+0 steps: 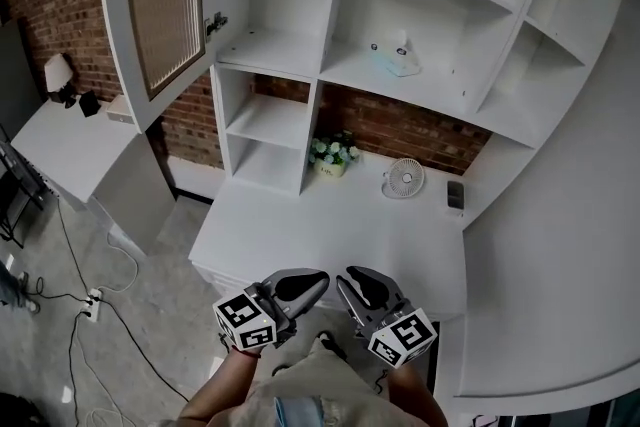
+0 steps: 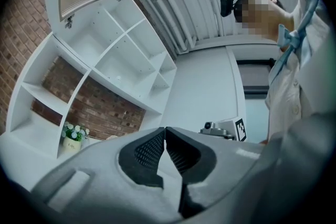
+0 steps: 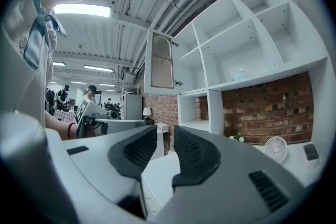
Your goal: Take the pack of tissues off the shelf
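**Inspector A:** We take the left gripper (image 2: 165,131) first. What do we record at its jaws?

**Inspector B:** In its own view the two dark ribbed pads meet at the tips, with nothing caught between them. We enter it as closed and empty.

**Inspector A:** And the right gripper (image 3: 165,136)?

**Inspector B:** Its jaws stand apart with a plain gap. Through the gap we see only the white desk (image 1: 330,225), so we enter it as parted and holding nothing.

**Inspector A:** Position of both tools?

**Inspector B:** From the head view we find them side by side, low down and near each other, over the desk's near edge. Both are aimed toward the shelf unit (image 1: 345,67).

**Inspector A:** The task item?

**Inspector B:** We locate the pack of tissues (image 1: 403,65) on the board of the wide middle compartment, above the brick-backed recess. It is pale, and something small rests on top that we cannot identify. It lies well apart from both grippers.

**Inspector A:** Other items?

**Inspector B:** On the desk against the brick we log a pot of white flowers (image 1: 332,157), a small desk fan (image 1: 403,179) beside it and a dark flat object (image 1: 455,195) further right. A cabinet door (image 1: 160,5) stands open at upper left.
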Available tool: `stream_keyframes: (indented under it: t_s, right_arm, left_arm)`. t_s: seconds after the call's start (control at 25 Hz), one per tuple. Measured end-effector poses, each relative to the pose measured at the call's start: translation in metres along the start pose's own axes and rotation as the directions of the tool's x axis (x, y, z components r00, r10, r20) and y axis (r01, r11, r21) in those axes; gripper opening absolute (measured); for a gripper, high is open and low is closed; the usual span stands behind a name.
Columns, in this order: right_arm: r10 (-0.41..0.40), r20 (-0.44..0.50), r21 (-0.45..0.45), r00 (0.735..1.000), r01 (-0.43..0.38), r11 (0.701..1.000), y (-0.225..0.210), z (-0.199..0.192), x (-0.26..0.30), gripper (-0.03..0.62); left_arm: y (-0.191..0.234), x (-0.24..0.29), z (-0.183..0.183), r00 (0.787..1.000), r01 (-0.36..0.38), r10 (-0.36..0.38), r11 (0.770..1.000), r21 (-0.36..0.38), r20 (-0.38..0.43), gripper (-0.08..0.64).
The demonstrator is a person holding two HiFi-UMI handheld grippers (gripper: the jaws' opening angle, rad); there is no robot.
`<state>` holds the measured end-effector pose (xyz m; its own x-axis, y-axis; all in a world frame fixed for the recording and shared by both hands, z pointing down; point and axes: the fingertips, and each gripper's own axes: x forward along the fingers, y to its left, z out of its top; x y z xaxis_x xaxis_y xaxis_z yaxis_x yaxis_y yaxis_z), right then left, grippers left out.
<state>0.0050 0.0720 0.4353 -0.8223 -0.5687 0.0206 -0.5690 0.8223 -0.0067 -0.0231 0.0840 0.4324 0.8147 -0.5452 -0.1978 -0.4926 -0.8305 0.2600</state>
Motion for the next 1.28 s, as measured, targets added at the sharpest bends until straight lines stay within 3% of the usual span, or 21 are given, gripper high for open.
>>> stream_keyframes:
  t_s: [0.32,0.92,1.28]
  right_arm:
    - [0.034,0.015,0.000,0.999,-0.034,0.999,-0.039,0.009,0.030,0.112]
    - [0.002,0.061,0.041,0.998,-0.004,0.999,-0.151,0.020,0.047,0.112]
    - [0.001,0.074,0.025,0.997,-0.003,1.000,-0.196,0.023,0.046,0.112]
  left_arm:
    - [0.040,0.032,0.014,1.000,-0.011,0.011,1.000,0.029,-0.011,0.014]
    - [0.097,0.133,0.020,0.998,0.027,-0.024,0.998,0.059,-0.052,0.014]
    - [0.116,0.172,0.015,0.998,0.032,-0.029,0.998,0.062,-0.050,0.014]
